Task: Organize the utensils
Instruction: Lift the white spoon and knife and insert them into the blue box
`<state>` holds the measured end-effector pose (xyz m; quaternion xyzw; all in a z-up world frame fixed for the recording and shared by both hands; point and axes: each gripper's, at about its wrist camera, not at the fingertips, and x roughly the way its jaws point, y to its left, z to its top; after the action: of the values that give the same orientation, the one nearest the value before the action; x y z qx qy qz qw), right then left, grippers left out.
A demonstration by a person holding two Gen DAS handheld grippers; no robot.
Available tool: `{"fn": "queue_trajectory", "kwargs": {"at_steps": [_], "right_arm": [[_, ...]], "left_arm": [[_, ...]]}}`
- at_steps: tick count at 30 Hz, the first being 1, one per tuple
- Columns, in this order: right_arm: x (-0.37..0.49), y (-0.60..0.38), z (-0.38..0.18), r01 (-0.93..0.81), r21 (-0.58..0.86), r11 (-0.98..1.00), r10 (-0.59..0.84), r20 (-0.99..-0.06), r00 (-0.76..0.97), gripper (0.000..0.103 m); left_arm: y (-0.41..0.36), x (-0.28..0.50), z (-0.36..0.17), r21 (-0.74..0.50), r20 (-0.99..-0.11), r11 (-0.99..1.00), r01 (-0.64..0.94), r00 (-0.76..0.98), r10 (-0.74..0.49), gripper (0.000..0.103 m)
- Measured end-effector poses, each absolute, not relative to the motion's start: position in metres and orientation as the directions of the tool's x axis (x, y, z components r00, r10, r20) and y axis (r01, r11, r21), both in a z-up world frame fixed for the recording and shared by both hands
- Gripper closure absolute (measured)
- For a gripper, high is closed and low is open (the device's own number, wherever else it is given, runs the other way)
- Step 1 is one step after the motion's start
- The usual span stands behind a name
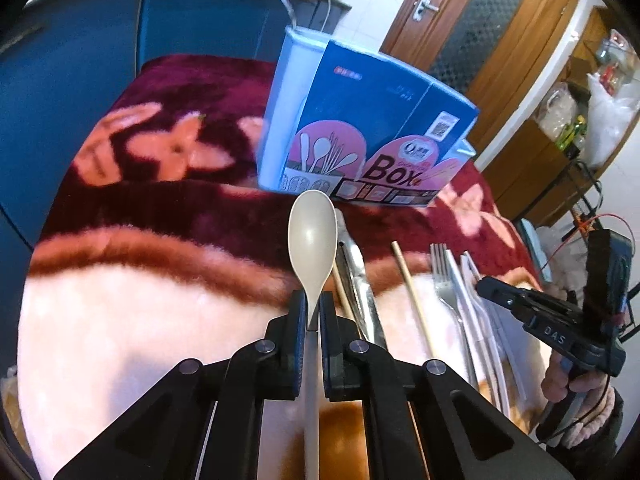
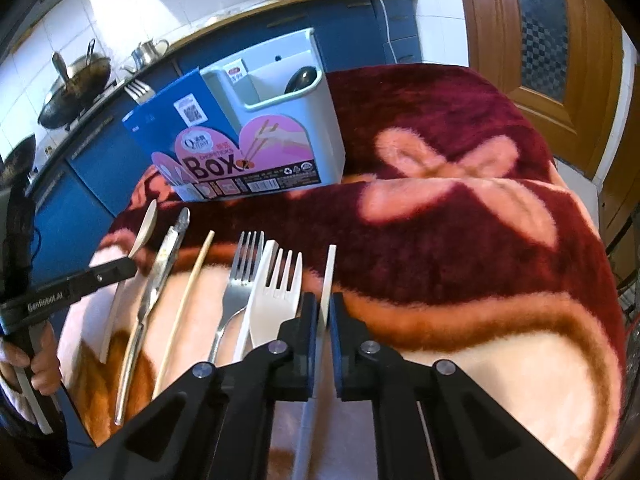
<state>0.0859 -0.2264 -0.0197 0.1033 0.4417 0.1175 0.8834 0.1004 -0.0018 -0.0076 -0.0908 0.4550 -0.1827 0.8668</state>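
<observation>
On the plush blanket (image 2: 460, 216) before the chopsticks box (image 2: 256, 136), the left gripper (image 1: 314, 312) pinches the beige spoon (image 1: 313, 236) by its neck, while the right gripper (image 2: 323, 316) clamps what seems a white chopstick (image 2: 329, 276).

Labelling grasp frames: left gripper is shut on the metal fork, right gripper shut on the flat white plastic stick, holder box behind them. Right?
Not quite. The left gripper is shut on the beige plastic spoon, as the left wrist view shows; the metal fork lies untouched on the blanket. The rest holds: right gripper shut on the flat white plastic stick, holder box behind.
</observation>
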Motion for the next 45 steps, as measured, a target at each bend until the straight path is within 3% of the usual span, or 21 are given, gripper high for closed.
{"fn": "queue_trajectory", "kwargs": {"at_steps": [23,33,45], "right_arm": [[0.033,-0.239,0.043,-0.12,0.36,0.925,0.275,-0.418,0.866,0.097],[0.032,-0.238,0.056,-0.13,0.342,0.931,0.257,-0.358,0.898,0.097],[0.042,-0.244,0.053,-0.135,0.357,0.924,0.265,-0.346,0.9,0.097]], "left_arm": [[0.015,0.064,0.079,-0.296,-0.442,0.909,0.292,0.802,-0.402,0.097],[0.014,0.095,0.112,-0.271,-0.343,0.923,0.272,0.869,-0.357,0.097],[0.013,0.135,0.141,-0.266,-0.135,0.933,0.241,0.949,-0.284,0.097]]}}
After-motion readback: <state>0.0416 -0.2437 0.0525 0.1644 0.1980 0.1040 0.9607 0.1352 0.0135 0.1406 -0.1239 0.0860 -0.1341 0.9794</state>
